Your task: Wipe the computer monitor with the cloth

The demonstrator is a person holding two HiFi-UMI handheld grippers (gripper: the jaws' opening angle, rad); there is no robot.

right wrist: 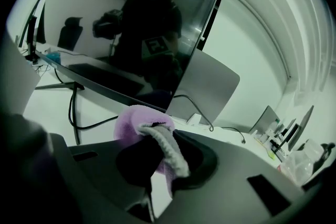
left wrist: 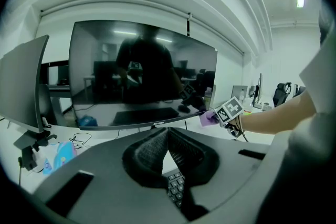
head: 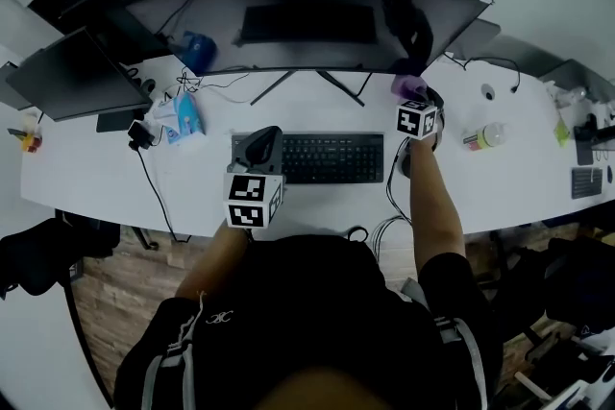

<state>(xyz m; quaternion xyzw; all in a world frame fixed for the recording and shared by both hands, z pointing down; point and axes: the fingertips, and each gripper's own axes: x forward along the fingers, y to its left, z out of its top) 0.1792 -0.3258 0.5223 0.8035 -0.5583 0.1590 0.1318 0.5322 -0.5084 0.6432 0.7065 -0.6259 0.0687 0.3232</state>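
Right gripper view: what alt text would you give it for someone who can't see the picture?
A purple cloth is clamped between the fingers of the right gripper, held close to the lower edge of a large dark monitor. The screen reflects the person in dark clothes; a white desk with cables lies below.

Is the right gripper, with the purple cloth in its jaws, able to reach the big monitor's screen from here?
Probably yes. The right gripper holds the purple cloth close to the lower right corner of the monitor, with nothing between them.
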